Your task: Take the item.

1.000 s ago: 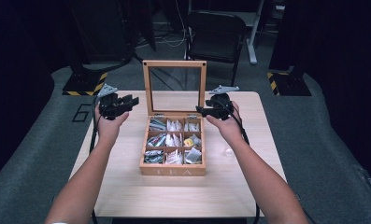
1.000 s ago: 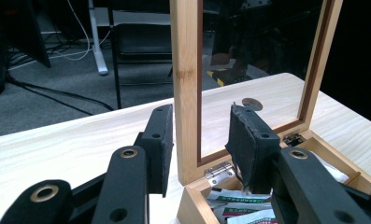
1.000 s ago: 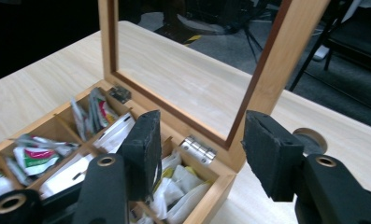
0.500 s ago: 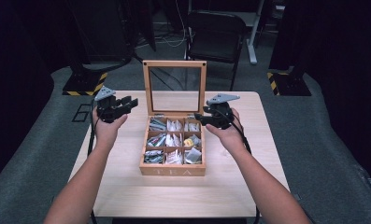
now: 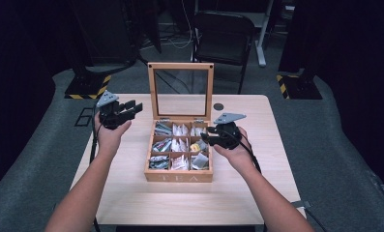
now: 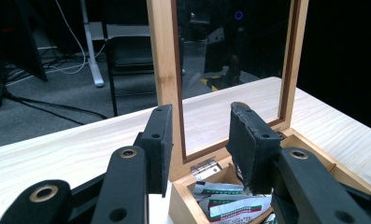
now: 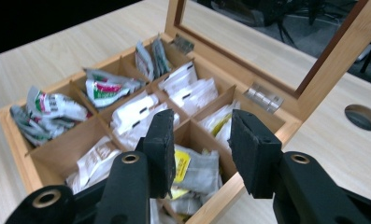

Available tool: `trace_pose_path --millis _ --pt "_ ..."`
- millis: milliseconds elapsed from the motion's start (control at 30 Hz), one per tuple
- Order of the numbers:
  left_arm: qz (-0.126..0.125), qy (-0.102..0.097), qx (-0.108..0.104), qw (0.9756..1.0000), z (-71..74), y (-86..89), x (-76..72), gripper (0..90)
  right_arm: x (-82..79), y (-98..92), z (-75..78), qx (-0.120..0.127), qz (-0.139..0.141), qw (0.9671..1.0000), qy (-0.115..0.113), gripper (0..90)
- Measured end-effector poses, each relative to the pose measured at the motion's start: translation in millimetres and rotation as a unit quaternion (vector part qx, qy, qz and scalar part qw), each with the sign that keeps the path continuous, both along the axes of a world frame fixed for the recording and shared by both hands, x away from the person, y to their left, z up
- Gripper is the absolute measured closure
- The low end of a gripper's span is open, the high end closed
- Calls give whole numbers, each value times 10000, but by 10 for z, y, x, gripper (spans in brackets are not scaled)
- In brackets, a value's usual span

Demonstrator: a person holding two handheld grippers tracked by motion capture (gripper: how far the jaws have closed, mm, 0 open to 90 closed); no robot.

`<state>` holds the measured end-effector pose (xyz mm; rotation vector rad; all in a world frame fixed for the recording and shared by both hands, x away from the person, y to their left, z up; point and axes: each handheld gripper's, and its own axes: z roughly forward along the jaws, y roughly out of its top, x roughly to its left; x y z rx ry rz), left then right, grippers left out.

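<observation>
My right claw (image 5: 210, 138) hangs over the box (image 5: 180, 177) at its right-middle cell, jaws parted and empty, straddling the cell wall above a yellow-tagged sachet (image 7: 182, 164); my left claw (image 5: 131, 108) is parked off the box's left near the lid (image 5: 181, 66), also open, holding nothing. The box sits mid-table (image 5: 257, 193) with the lid upright and all nine cells stuffed with tea bags. Risks as I see them: dropping straight down lands a pad on the divider instead of a sachet, the packed bags could come out two at a time, and my left claw could clip the lid and slam it
</observation>
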<state>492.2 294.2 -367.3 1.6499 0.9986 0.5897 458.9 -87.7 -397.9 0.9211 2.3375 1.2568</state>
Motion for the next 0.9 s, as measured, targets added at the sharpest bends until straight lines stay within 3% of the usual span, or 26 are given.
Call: trace_pose_path --millis 767,900 --pt "52 8 -37 10000 -29 35 -31 595 -218 -58 -259 293 48 9993 210 599" --pt "45 3 -31 10000 -27 32 -33 595 -260 -40 -306 231 60 9995 219 593"
